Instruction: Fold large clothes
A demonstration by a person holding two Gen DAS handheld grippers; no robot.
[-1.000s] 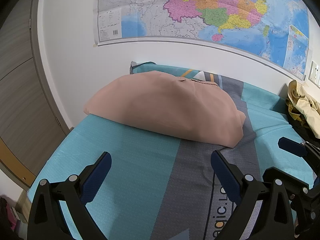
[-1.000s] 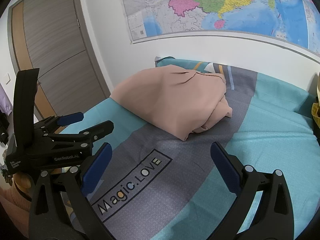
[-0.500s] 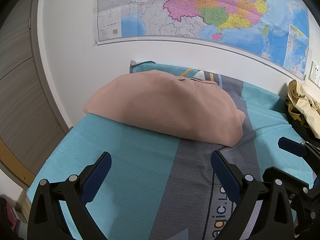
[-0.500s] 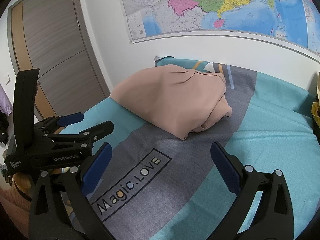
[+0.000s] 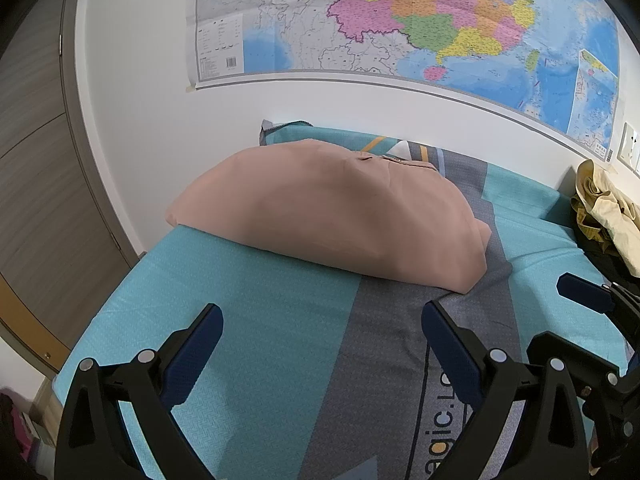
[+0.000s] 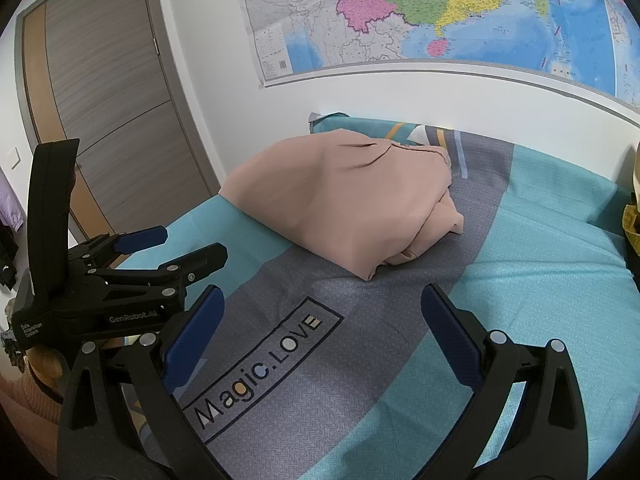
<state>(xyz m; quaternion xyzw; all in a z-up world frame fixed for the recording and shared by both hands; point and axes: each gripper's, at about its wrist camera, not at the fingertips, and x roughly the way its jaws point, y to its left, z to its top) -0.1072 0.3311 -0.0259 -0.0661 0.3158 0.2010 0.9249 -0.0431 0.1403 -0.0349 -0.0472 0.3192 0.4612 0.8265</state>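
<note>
A: Where's the garment?

B: One pink garment (image 5: 328, 216) lies folded into a bundle on the bed (image 5: 248, 320), up toward the far edge by the wall and reaching the far left corner. It's well ahead of both claws.

A: And the claws?

B: Two. The left claw (image 5: 320, 344) has its fingers spread wide apart with nothing between them, hovering over the near part of the bed. The right claw (image 6: 320, 324) is the same: apart, empty, above the grey stripe with the printed words.

A: So the fold looks mostly done?

B: I'd judge so. The top face is smooth, but at the right end the layers (image 6: 434, 224) bunch and poke out. To finish well, I'd bring the right claw to that loose end, pinch all layers together and tuck them under, while the left claw steadies the left corner so the bundle doesn't slide off the bed's edge.

A: Anything else about?

B: One heap of yellowish clothes (image 5: 604, 216) at the far right edge, one map (image 5: 400, 20) on the wall, one wooden door (image 6: 108, 100).
</note>
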